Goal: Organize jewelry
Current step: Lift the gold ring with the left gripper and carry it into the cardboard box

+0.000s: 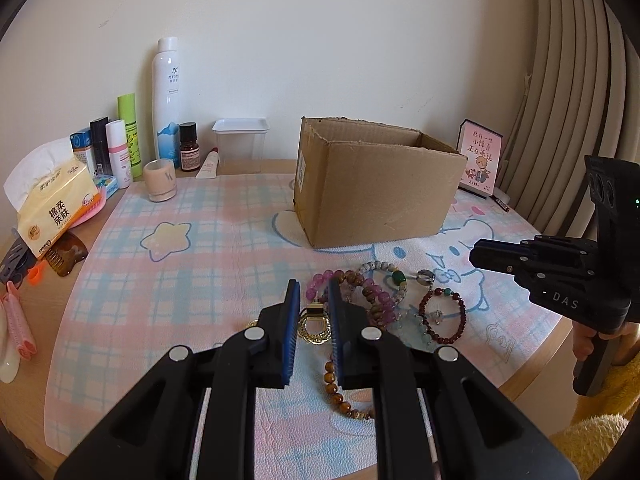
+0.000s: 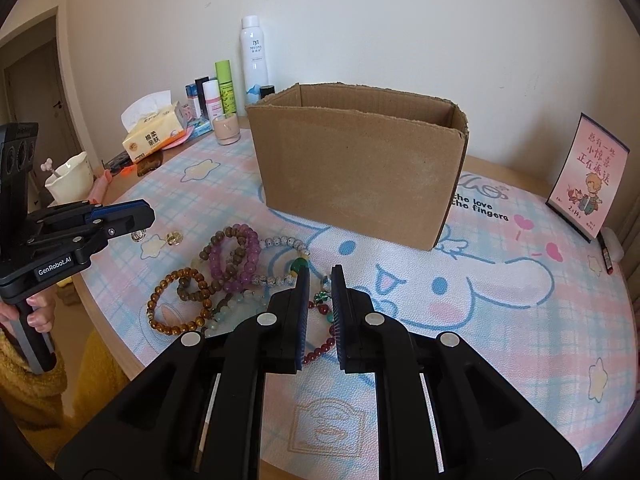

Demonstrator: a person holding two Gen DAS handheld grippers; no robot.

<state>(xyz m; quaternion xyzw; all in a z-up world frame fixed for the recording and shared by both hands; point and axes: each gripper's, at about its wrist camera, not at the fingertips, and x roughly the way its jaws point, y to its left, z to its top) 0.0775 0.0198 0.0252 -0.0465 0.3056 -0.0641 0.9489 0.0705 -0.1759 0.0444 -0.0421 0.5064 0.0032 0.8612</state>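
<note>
Both grippers hang over the bracelet pile (image 2: 228,276) on the plaid mat (image 1: 192,280), jaws drawn nearly together.

The left gripper (image 1: 314,284) looks pinched on a gold chain (image 1: 316,330): its clasp sits in the narrow gap between the blue pads, the loops dangling just below. An amber bracelet (image 1: 340,392) lies under its right finger, and the purple bracelet (image 1: 320,282) sits just ahead of the tips.

The right gripper (image 2: 320,276) has the dark red bracelet (image 2: 320,350) running through its gap, with a green charm near the tips; I cannot tell whether the pads truly clamp it.

Straight ahead of both tools stands the open box (image 2: 360,176), its torn top edge level and unobstructed, with a strip of bare mat between it and the pile. Right of the right gripper the mat lies wide open as far as the card (image 2: 588,176). Left of the left gripper, bare mat runs to the clutter of bottles (image 1: 166,100) and tissues (image 1: 52,200) along the table edge.
</note>
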